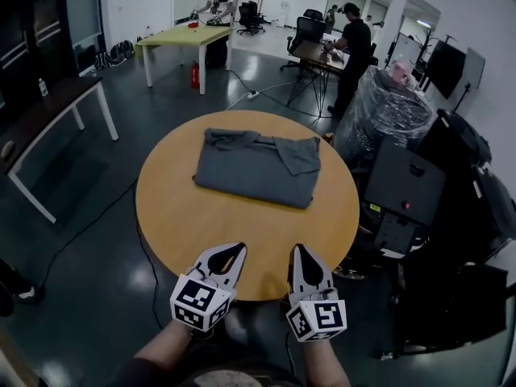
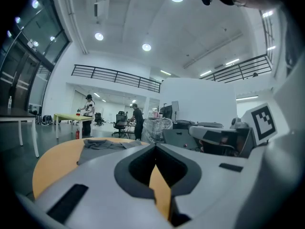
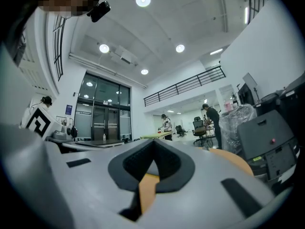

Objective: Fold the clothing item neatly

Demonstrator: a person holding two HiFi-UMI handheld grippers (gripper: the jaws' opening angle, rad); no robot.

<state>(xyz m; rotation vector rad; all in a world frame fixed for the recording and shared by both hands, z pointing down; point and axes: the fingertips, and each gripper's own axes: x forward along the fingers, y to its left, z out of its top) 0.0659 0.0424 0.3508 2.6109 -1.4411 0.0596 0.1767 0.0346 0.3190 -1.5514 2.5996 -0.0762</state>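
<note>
The grey shirt [image 1: 256, 168] lies folded into a flat rectangle on the far half of the round table [image 1: 242, 244]. Its far edge is a little wrinkled, and one flap of cloth lies across its far right part. My left gripper [image 1: 236, 251] and my right gripper [image 1: 299, 251] are side by side over the near edge of the table, well apart from the shirt. Both have their jaws closed together, and nothing is between them.

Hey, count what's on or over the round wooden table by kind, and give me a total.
Folded grey shirt: 1
White two-jaw grippers: 2, the left gripper and the right gripper
Total: 3
</note>
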